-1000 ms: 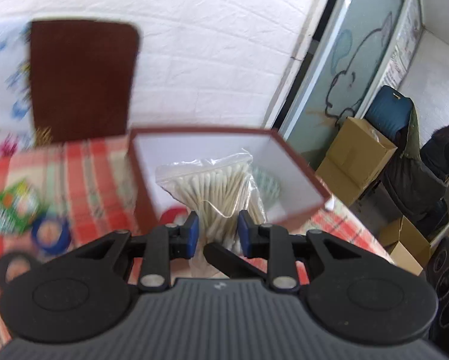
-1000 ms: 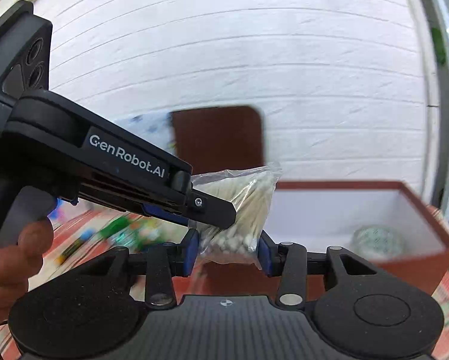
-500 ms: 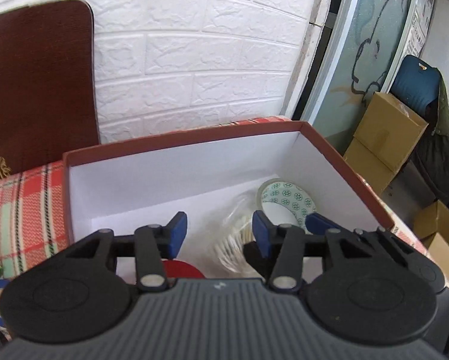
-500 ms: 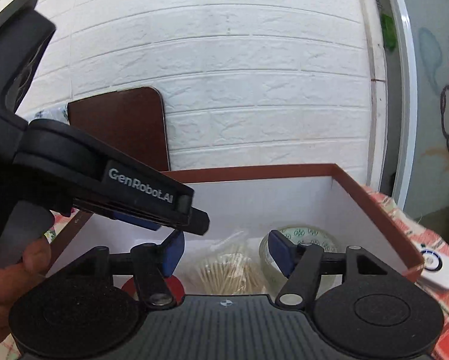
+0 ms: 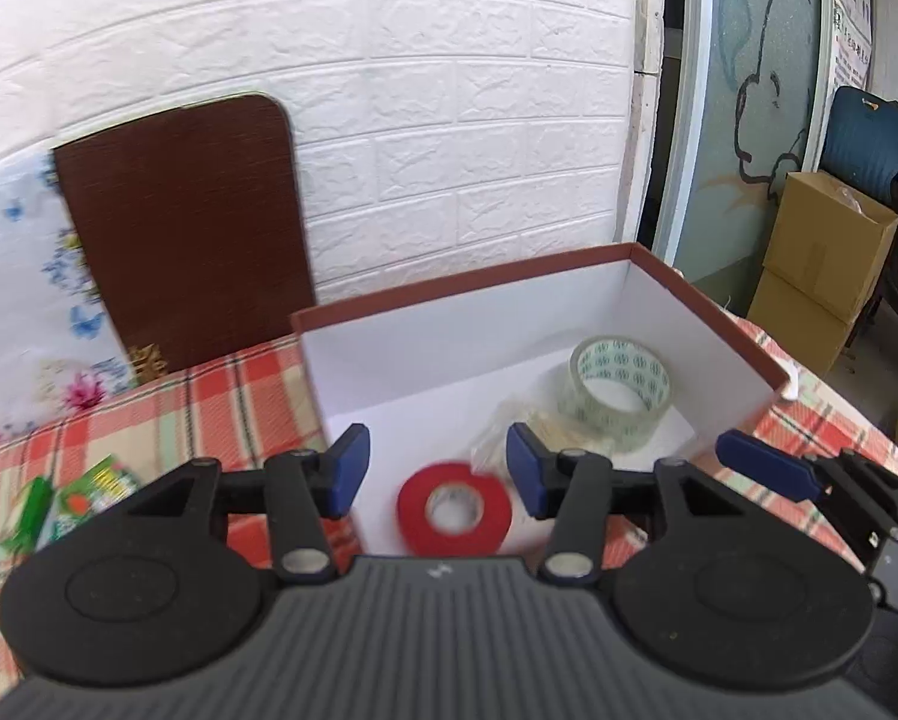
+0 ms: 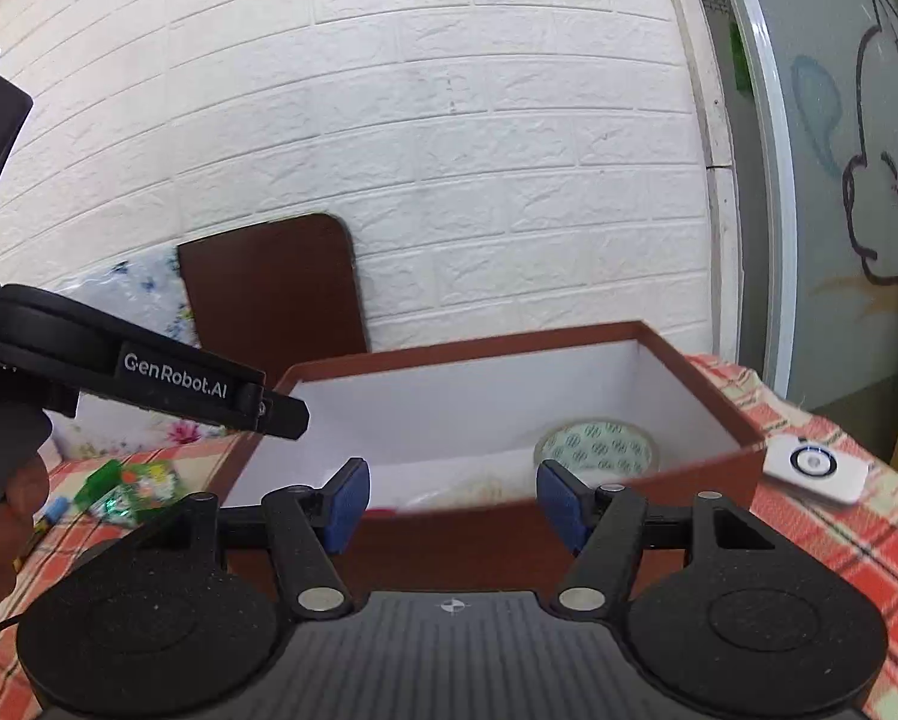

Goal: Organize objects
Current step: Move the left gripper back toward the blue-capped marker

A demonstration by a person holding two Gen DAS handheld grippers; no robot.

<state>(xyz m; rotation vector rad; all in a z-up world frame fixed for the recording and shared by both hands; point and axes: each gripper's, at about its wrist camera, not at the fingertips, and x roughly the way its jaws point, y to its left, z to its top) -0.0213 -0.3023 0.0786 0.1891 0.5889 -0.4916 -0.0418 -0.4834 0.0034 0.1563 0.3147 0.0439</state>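
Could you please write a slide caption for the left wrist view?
Open brown cardboard box holding red tape roll, clear printed tape roll and bagged cotton swabs.

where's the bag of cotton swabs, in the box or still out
In the box. The bag of cotton swabs lies on the white floor of the box, between the red tape roll and the clear tape roll.

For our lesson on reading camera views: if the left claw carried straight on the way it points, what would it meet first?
Probably the red tape roll on the floor of the box; it lies between the opening, empty fingers of the left claw. Depth is unclear.
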